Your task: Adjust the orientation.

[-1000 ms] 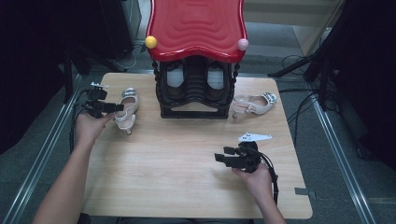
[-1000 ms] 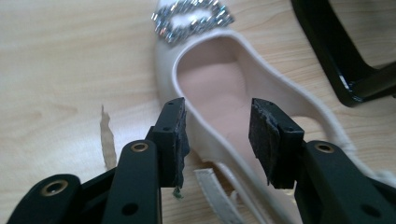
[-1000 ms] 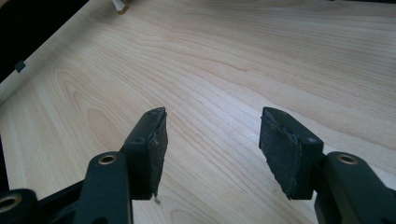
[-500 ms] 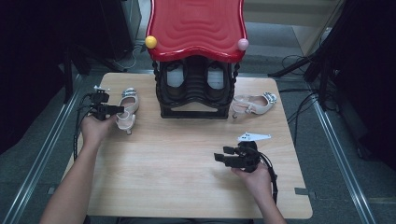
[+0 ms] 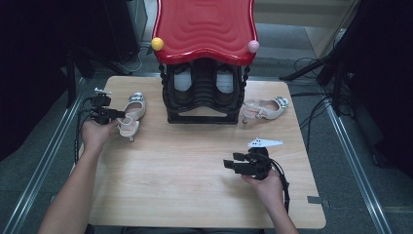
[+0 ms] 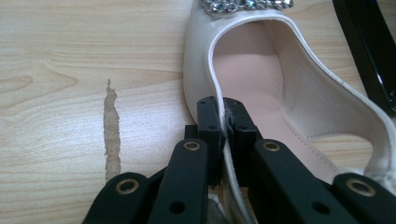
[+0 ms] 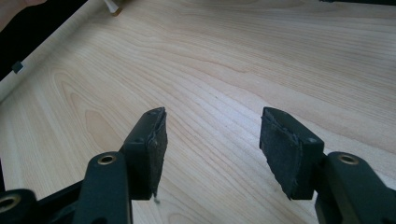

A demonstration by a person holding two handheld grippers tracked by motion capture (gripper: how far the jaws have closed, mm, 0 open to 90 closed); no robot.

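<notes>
While the left gripper (image 6: pixel 223 122) is clamped on the side wall of the cream slingback heel (image 5: pixel 130 116) left of the shoe rack (image 5: pixel 204 90), having just closed, lifting should be done slowly; the right gripper (image 7: pixel 212 149) is held open.

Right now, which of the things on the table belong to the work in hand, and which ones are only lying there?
In the job:
- left gripper, its jaws just closed on a shoe's side wall
- beige shoe it grips
- black shoe rack with red top, close beside that shoe

Lying about:
- second beige shoe, right of the rack
- right gripper, open over bare wood
</notes>
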